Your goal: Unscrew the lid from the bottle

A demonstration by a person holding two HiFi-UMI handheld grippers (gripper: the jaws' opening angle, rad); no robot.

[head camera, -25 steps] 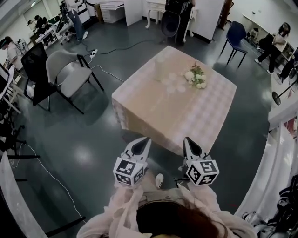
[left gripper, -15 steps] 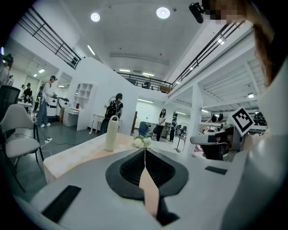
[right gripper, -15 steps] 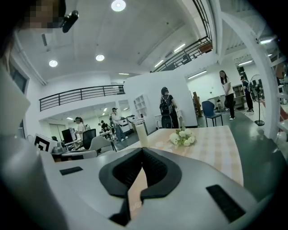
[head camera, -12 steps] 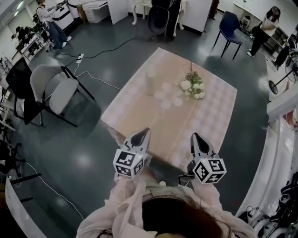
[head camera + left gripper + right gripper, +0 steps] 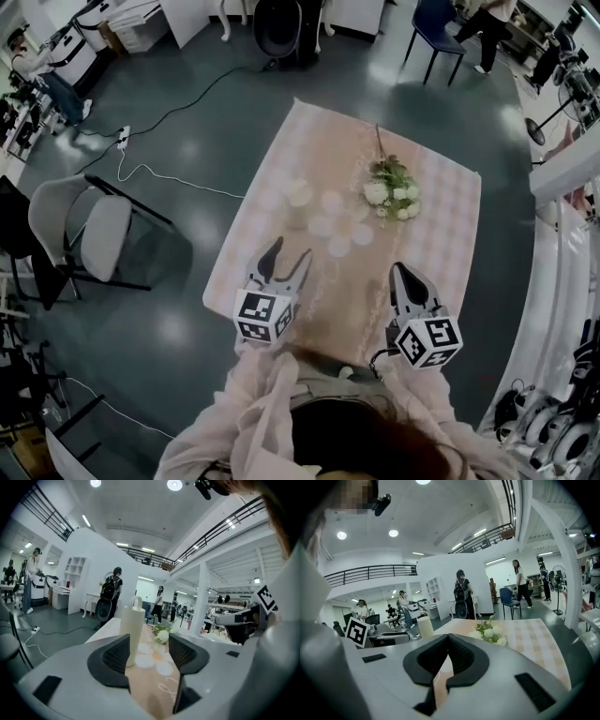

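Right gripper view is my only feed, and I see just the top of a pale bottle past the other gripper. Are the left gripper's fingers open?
Observer: Yes. The fingers of the left gripper have just been opening and now stand apart with nothing gripped between them.
Operator: How does the bottle sit relative to both grippers?
Observer: In the head view the bottle stands upright farther up the table, almost straight ahead of the left gripper and clear of it. Your right gripper, shut and empty, hovers over the table's near end, off to the bottle's right.
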